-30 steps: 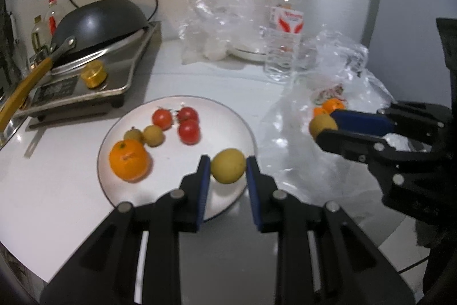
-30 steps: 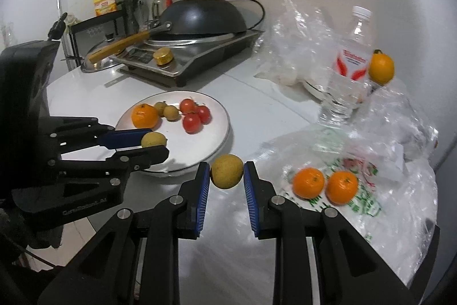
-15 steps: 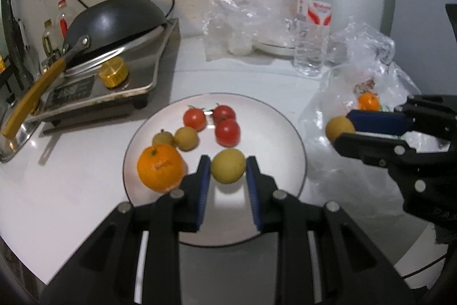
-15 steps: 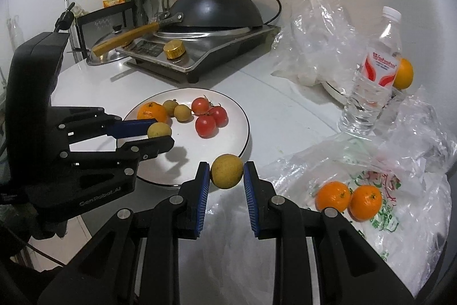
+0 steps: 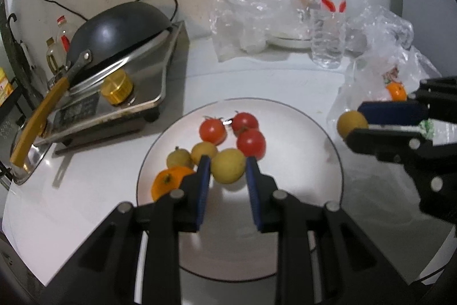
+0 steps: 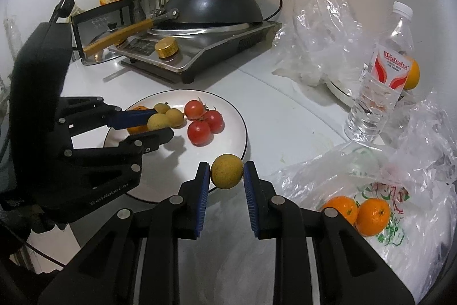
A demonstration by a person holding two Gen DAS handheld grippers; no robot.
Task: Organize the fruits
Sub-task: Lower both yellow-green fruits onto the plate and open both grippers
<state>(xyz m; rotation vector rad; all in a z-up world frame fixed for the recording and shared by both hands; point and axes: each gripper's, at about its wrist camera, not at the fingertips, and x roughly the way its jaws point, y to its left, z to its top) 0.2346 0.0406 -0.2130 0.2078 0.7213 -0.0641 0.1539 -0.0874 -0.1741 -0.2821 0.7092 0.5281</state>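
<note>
left claw (image 5: 227, 170) pinching a yellow-green fruit (image 5: 228, 165) low over the plate (image 5: 300, 190), next to two same-looking ones | right claw (image 6: 225, 173) gripping its twin (image 6: 226, 171) over the plate's rim | guessing light, firm, rolls easily, so squeeze across the middle | both claws level, pointing forward over the desk (image 6: 285, 110)

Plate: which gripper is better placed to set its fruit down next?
Left. The left gripper holds its yellow fruit over the plate, beside the two small yellow fruits. The right gripper holds its fruit only at the plate's near rim.
</note>
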